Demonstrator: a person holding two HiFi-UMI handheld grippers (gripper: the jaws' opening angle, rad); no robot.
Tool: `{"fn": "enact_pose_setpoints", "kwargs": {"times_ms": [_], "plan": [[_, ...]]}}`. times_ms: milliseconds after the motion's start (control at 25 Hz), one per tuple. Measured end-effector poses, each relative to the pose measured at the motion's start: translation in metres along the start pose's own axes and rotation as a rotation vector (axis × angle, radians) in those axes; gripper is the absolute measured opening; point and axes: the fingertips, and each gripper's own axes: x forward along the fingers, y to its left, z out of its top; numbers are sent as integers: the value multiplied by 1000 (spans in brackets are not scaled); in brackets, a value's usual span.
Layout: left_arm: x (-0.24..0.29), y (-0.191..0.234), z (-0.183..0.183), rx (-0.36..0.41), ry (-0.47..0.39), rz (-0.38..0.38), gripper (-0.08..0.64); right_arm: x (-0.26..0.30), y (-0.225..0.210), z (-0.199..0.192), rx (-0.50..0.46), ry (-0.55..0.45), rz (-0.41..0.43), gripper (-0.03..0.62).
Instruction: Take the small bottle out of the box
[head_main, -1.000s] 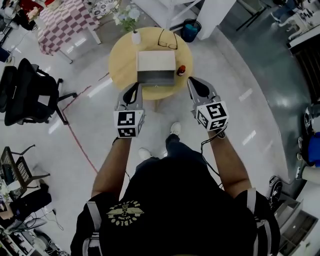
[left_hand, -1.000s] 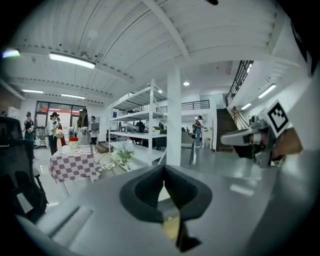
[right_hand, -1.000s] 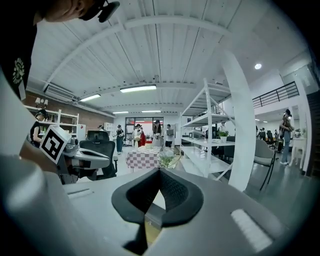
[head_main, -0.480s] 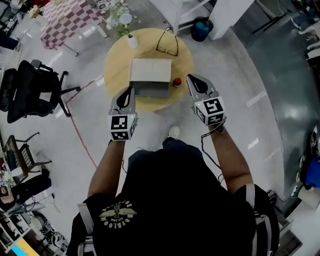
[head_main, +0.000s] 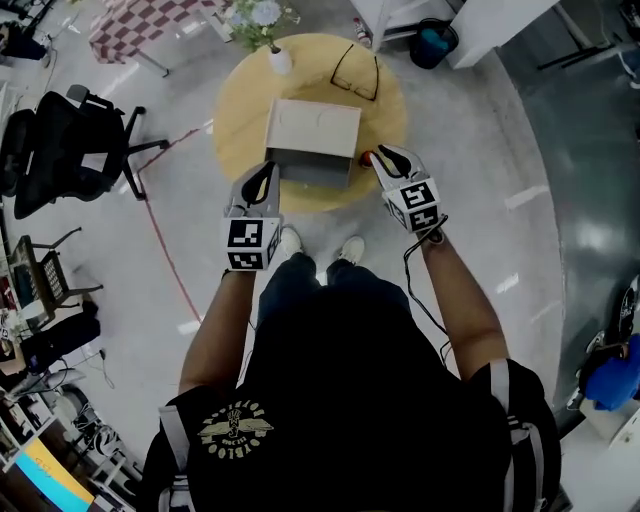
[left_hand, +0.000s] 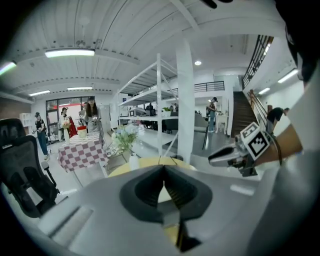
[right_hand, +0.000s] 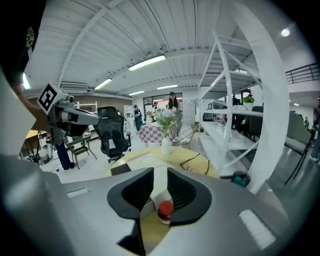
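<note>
The small bottle (right_hand: 165, 209), red-capped, stands on the desk (head_main: 240, 110) between the jaws of my right hand-held gripper (right_hand: 160, 175), which have just been opening. The box (head_main: 312, 130) sits between it and my closed, empty left hand-held gripper (head_main: 264, 176).

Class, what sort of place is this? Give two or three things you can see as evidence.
Probably a large open-plan workspace or lab hall, not a home: tall white metal shelving, a black office chair on a polished floor, and a staircase to a railed upper level.
</note>
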Motion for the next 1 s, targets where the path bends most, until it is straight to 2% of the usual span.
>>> {"fn": "enact_pose_setpoints", "kwargs": {"times_ms": [200, 320, 480, 640, 720, 880, 1000], "plan": [[9, 23, -19, -20, 33, -33, 0, 43, 9, -54, 43, 138, -33, 168], [11, 29, -26, -15, 44, -65, 0, 57, 4, -85, 54, 224, -86, 187], [10, 39, -23, 8, 46, -107, 0, 69, -1, -106, 76, 294, -131, 187], [7, 57, -25, 27, 54, -134, 0, 72, -6, -113, 112, 336, -215, 186], [5, 67, -27, 34, 58, -151, 0, 72, -8, -114, 126, 345, -255, 154], [5, 85, -32, 62, 61, -195, 0, 73, 0, -113, 153, 364, -277, 152], [2, 98, -32, 67, 44, -218, 0, 66, 6, -97, 163, 352, -301, 152]]}}
